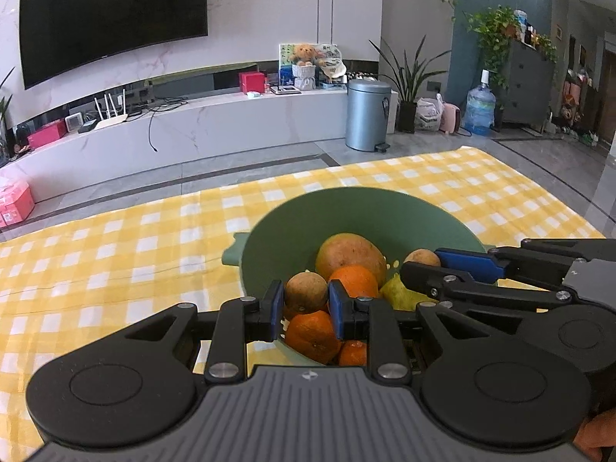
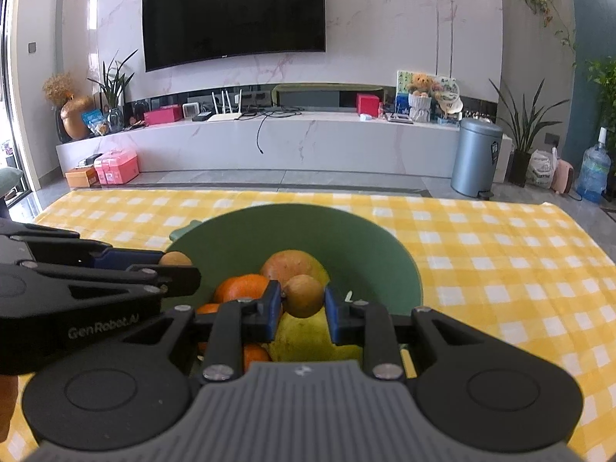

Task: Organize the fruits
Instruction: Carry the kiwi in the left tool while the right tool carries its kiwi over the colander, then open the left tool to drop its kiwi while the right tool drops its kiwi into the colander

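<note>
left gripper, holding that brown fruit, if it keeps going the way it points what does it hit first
Most likely the orange just ahead in the green bowl, or the mango behind it. The left gripper is shut on a round brown fruit; depth is hard to judge.

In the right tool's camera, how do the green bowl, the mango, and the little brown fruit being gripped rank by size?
1. Green bowl, clearly largest.
2. Mango.
3. Brown fruit in the right tool; it sits nearer the camera yet looks smaller, so the ranking holds.
</note>
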The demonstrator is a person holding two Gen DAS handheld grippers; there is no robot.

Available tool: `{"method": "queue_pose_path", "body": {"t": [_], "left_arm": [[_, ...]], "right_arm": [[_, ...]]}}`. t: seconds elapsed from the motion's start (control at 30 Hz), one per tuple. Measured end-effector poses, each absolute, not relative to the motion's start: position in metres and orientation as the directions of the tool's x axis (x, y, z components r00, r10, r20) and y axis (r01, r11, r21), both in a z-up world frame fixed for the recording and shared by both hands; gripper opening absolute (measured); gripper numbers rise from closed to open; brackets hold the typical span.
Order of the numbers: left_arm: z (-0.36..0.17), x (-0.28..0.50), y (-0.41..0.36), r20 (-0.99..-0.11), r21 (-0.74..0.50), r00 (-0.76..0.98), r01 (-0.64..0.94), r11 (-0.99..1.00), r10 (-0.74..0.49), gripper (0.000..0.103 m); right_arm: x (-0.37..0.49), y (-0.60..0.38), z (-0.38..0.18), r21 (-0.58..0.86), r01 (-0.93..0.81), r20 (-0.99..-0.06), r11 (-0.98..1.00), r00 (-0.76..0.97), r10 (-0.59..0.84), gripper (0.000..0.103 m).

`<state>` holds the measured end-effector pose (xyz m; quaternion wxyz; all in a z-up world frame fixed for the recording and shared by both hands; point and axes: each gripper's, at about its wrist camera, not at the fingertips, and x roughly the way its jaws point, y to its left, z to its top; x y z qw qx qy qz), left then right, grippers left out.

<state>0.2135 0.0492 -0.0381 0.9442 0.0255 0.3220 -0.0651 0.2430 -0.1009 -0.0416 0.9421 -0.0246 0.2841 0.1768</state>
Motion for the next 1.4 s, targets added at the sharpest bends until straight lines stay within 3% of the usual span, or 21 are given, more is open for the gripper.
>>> {"method": "queue_pose_path", "body": {"t": [0.37, 0.7, 0.83, 0.97, 1.03, 1.4], "left_arm": [[-0.048, 0.220, 0.054, -0.645, -0.069, 0.747, 0.157, 0.985, -0.164, 0.028], [-0.048, 0.217, 0.049, -0.640, -0.060, 0.749, 0.176, 0.982, -0.173, 0.028], [-0.046, 0.216, 0.050, -0.636, -0.056, 0.752, 0.174, 0.983, -0.170, 0.037], [-0.043, 0.214, 0.051, -0.628, -0.059, 0.760, 0.169, 0.984, -0.168, 0.043], [-0.041, 0.213, 0.052, -0.623, -0.062, 0.763, 0.168, 0.984, -0.169, 0.048], [-0.017, 0.188, 0.053, -0.569, -0.054, 0.805, 0.165, 0.985, -0.166, 0.052]], "right_arm": [[0.246, -0.099, -0.047, 0.065, -0.354, -0.550, 0.933, 0.767, 0.330, 0.020], [0.246, -0.101, -0.047, 0.075, -0.343, -0.555, 0.936, 0.766, 0.325, 0.021], [0.244, -0.101, -0.046, 0.073, -0.341, -0.543, 0.937, 0.774, 0.325, 0.021], [0.243, -0.105, -0.044, 0.085, -0.327, -0.530, 0.941, 0.785, 0.321, 0.034], [0.243, -0.109, -0.044, 0.096, -0.319, -0.525, 0.943, 0.789, 0.320, 0.034], [0.223, -0.123, -0.032, 0.119, -0.295, -0.468, 0.948, 0.825, 0.316, 0.044]]}}
